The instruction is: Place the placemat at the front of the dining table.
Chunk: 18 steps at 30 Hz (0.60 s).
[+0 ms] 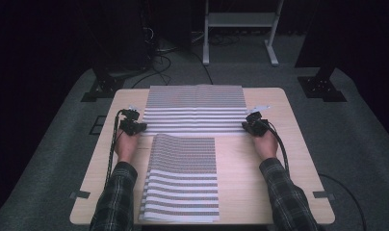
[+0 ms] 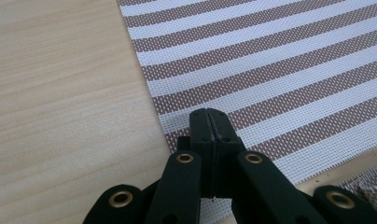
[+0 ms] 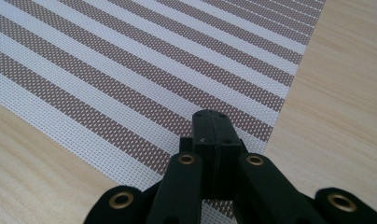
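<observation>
Nearest the high camera lay a second striped placemat (image 1: 182,178), flat on the wooden table (image 1: 298,159) between the person's two plaid sleeves, its long axis running away from the camera. Beyond it, the far placemat (image 1: 196,109) lay crosswise, its long axis spanning from one gripper to the other.

That far mat sat directly ahead of and under both sets of jaws. The left gripper (image 2: 209,122) was at the mat's near left corner, and the right gripper (image 3: 213,126) was at its near right corner, so each hand was equally close to its own end. Both pairs of jaws were pressed together. Each appeared to be pinching the mat's corner edge, though the frames did not quite show fabric between the pads, so the hold was a judgement.

From each gripper the mat stretched forward and inward toward the other hand. Any lift or fold would likely turn on both corners rising together along that long near edge.

The mat was a woven mesh with alternating white and brown bands, lying flat with a faint centre crease.
</observation>
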Each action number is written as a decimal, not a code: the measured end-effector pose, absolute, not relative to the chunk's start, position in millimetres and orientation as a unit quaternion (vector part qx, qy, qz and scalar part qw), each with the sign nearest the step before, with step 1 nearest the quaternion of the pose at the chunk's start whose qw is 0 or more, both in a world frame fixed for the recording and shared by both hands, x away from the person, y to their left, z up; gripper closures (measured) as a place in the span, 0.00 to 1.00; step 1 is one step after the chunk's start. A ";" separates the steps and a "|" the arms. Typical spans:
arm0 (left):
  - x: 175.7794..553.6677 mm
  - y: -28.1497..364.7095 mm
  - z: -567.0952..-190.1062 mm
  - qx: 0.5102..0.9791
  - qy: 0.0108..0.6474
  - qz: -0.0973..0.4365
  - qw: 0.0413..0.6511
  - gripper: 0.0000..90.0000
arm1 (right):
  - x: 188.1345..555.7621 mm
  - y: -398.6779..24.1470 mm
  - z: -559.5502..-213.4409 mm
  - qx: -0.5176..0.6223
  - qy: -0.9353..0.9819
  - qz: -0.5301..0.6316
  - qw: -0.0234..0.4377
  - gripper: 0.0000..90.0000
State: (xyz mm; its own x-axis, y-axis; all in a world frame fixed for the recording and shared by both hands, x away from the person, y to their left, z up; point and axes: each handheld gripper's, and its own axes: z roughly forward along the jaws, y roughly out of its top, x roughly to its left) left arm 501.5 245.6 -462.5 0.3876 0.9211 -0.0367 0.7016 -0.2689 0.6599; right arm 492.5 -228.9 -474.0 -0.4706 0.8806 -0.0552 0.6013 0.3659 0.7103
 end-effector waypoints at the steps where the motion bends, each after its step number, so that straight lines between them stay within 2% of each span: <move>1: 501.7 245.3 -462.3 0.776 0.523 0.181 0.302 1.00 | 491.7 -227.8 -473.5 0.465 0.798 0.314 0.220 1.00; 4: 501.4 244.6 -461.6 0.776 0.524 0.182 0.299 0.99 | 491.2 -226.1 -472.8 0.458 0.803 0.306 0.226 0.97; 5: 501.1 244.4 -461.3 0.775 0.526 0.183 0.299 0.94 | 490.7 -224.6 -471.9 0.456 0.804 0.295 0.241 0.84; 8: 498.7 246.3 -458.3 0.770 0.524 0.179 0.317 0.91 | 488.4 -228.6 -465.8 0.451 0.799 0.318 0.240 0.77; 11: 496.5 247.8 -452.0 0.767 0.519 0.167 0.338 0.78 | 486.6 -232.4 -459.2 0.448 0.795 0.332 0.240 0.67; 13: 495.6 247.8 -450.3 0.768 0.516 0.164 0.342 0.65 | 485.0 -234.4 -456.0 0.447 0.794 0.337 0.237 0.58; 14: 493.5 247.4 -447.2 0.770 0.511 0.161 0.346 0.65 | 485.0 -234.4 -456.0 0.447 0.794 0.337 0.237 0.58; 15: 491.7 247.1 -444.6 0.774 0.506 0.163 0.344 0.60 | 484.1 -236.3 -454.6 0.451 0.792 0.343 0.228 0.51; 16: 488.8 246.8 -441.1 0.776 0.502 0.155 0.348 0.49 | 482.1 -238.7 -452.4 0.455 0.791 0.348 0.213 0.42; 17: 486.6 246.8 -438.7 0.778 0.500 0.147 0.351 0.45 | 480.9 -239.3 -451.2 0.457 0.791 0.348 0.212 0.38; 18: 486.6 246.8 -438.7 0.778 0.500 0.147 0.351 0.39 | 480.9 -239.3 -451.2 0.457 0.791 0.348 0.212 0.38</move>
State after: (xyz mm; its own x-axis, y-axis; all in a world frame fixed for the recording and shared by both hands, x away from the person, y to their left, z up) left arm 486.6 246.8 -438.7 0.4559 0.8817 -0.1219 0.6748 -0.2530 0.6933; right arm 480.9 -239.3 -451.2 -0.4932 0.8697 -0.0174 0.5750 0.3409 0.7438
